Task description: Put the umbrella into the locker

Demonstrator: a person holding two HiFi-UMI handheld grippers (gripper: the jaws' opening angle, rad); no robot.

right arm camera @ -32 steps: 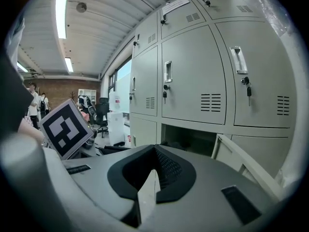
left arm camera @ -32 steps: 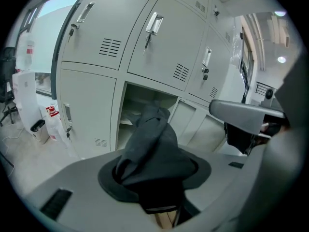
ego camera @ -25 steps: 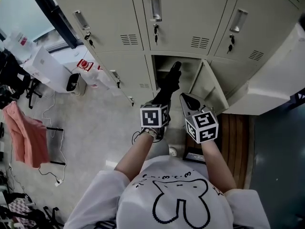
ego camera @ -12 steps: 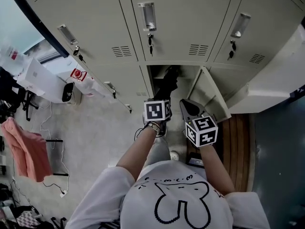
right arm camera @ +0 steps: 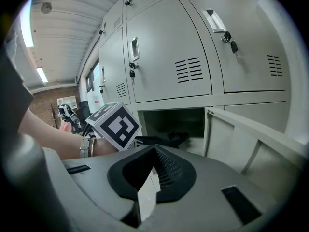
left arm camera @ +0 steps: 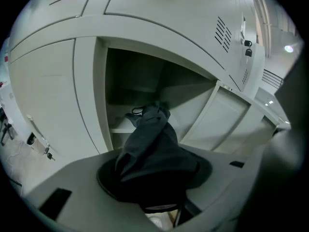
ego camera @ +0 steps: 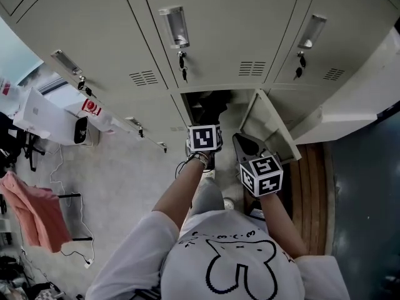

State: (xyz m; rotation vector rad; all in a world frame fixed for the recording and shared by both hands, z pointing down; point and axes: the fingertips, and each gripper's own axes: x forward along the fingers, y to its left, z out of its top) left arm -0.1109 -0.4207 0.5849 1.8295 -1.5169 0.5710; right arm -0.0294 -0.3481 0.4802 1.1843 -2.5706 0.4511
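Observation:
A dark folded umbrella (left arm camera: 152, 134) in its sleeve sits between the jaws of my left gripper (left arm camera: 155, 192), which is shut on it. Its tip reaches into the open lower locker (left arm camera: 130, 76), above the compartment's floor. In the head view the left gripper (ego camera: 209, 121) is at the locker's mouth, and the umbrella (ego camera: 210, 102) shows dark inside. The locker door (ego camera: 269, 127) stands swung out to the right. My right gripper (ego camera: 244, 144) hangs beside the door, shut and holding nothing. In the right gripper view its jaws (right arm camera: 154, 151) meet, and the umbrella (right arm camera: 172, 138) lies beyond them in the locker.
Closed grey lockers (ego camera: 225, 30) with handles and keys surround the open one. White boxes (ego camera: 44, 117) stand on the floor at the left, with a pink cloth (ego camera: 34, 214) and cables nearby. A wooden strip (ego camera: 312, 186) runs along the right. A small round object (ego camera: 229, 203) lies by the person's feet.
My left gripper has pushed the umbrella forward and down, deeper into the open locker. The right gripper has sunk a little beside the door.

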